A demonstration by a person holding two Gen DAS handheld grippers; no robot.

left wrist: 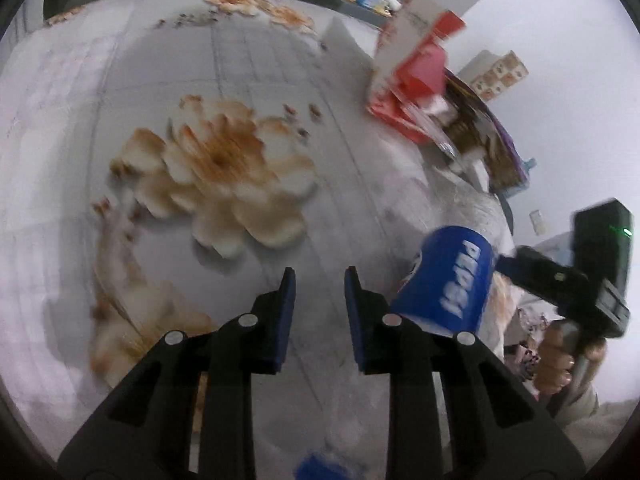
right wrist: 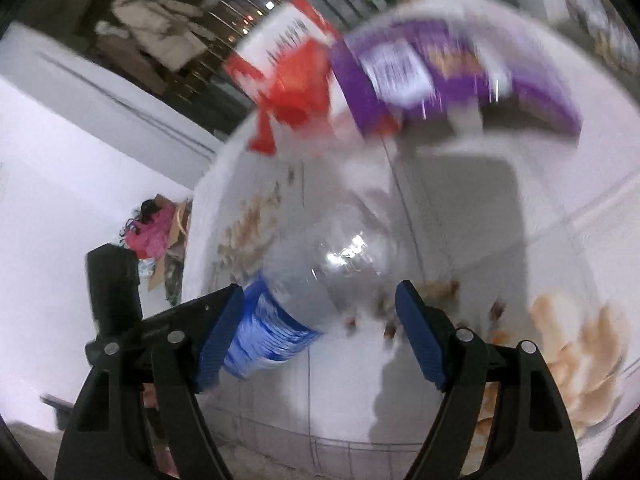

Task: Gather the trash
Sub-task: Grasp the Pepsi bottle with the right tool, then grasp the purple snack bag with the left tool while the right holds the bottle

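Observation:
A clear plastic bottle with a blue Pepsi label lies on the white flower-printed cloth. My right gripper is open wide around it. The left pad is against the label and the right pad stands clear of the bottle. My left gripper hovers over bare cloth just left of the bottle. Its jaws stand a narrow gap apart with nothing between them. A person's hand holds the right gripper's handle.
A red-and-white carton and a purple box lie heaped with wrappers beyond the bottle, near the cloth's far edge. White wall and floor lie past the edge. Pink bags sit on the floor.

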